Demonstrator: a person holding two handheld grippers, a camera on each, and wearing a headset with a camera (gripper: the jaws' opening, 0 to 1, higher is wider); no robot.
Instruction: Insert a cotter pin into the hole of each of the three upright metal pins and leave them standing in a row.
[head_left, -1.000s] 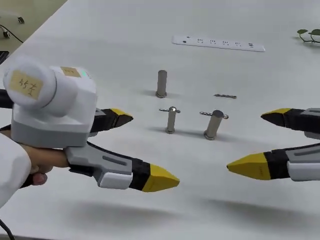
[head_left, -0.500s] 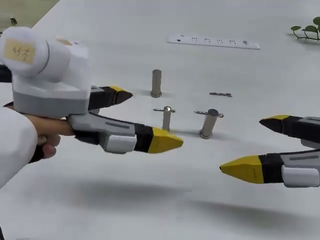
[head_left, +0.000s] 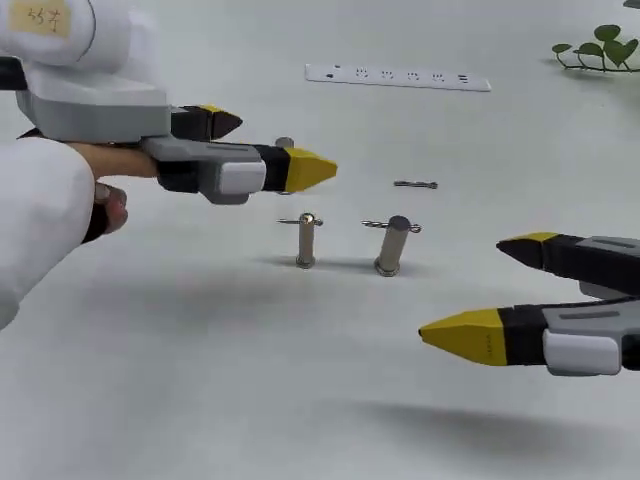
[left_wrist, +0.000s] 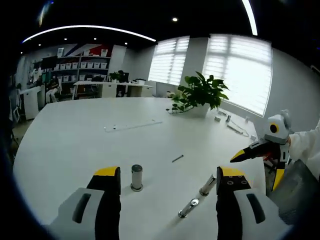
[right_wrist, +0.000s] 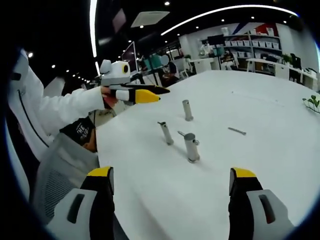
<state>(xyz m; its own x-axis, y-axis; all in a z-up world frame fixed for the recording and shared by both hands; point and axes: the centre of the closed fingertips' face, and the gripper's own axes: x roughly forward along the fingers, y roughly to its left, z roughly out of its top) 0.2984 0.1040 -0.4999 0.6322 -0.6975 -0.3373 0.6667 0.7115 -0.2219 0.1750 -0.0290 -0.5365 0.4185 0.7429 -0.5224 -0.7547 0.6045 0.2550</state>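
Three metal pins stand on the white table. The thin pin and the thick pin each carry a cotter pin across the top. In the head view my left gripper mostly hides the bare pin, which stands free in the gripper views. A loose cotter pin lies flat behind the thick pin. The left gripper is held open in the air above the bare pin's side. My right gripper hovers open at the near right, empty, well short of the pins.
A white power strip lies across the far side of the table. A green plant sits at the far right corner. A person's white sleeve fills the left edge. Wide bare tabletop surrounds the pins.
My left gripper has risen and moved away from me toward the back, now covering the bare pin in the head view. The right gripper has barely moved. The head camera has shifted.
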